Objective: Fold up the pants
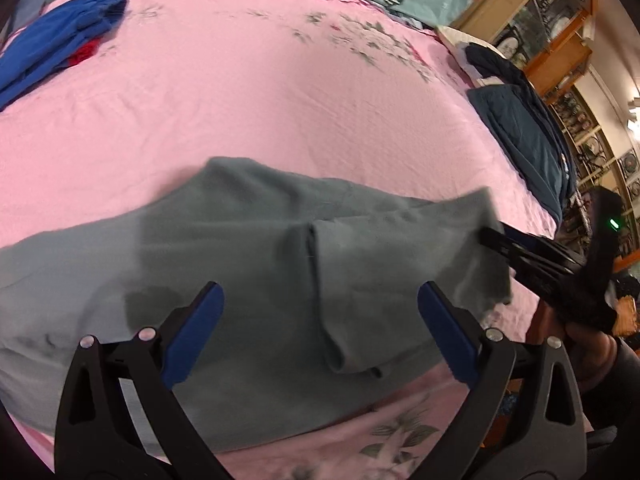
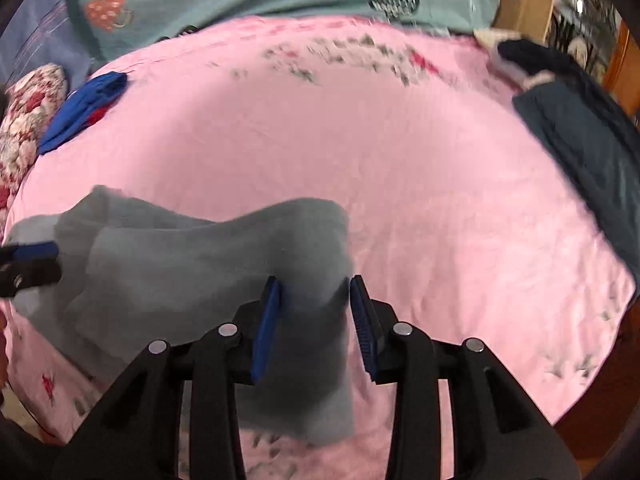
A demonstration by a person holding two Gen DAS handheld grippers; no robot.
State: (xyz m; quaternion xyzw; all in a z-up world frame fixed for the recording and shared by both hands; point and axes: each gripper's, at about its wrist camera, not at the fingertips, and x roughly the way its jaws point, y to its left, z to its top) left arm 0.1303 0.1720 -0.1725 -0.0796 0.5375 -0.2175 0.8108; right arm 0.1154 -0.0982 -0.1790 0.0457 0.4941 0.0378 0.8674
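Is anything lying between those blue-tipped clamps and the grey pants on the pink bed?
Nothing visible. The left gripper hangs open right over the grey pants; the right gripper has pants cloth between its fingers.

**Where my two cameras look**

My left camera sits just behind my left gripper and looks down, close over the grey pants. My right camera does the same behind my right gripper. Both see the pants and pink bedsheet.

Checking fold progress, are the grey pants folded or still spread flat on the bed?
Partly folded: the grey pants lie bunched on the pink bedsheet, one layer doubled over another, edges uneven.
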